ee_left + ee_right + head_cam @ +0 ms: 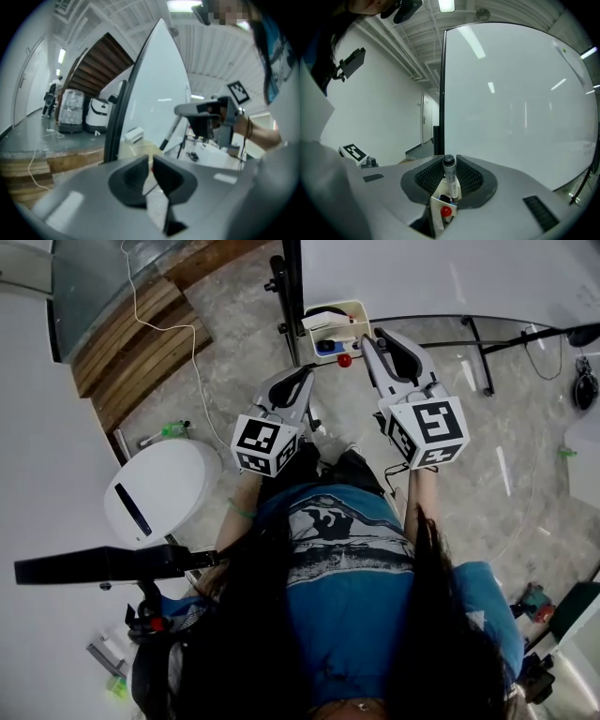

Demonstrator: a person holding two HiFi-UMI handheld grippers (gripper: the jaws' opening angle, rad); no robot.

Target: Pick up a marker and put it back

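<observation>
Right tool (449, 162), marker (450, 178) upright between its jaws

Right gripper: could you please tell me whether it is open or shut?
Shut: the right gripper has both pads pressed against the marker standing between them.

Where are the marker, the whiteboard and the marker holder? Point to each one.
marker (450, 177), right gripper view, on its white barrel.
whiteboard (520, 103), right gripper view, on its bare white face.
marker holder (352, 307), head view, on its cream top rim.
</observation>
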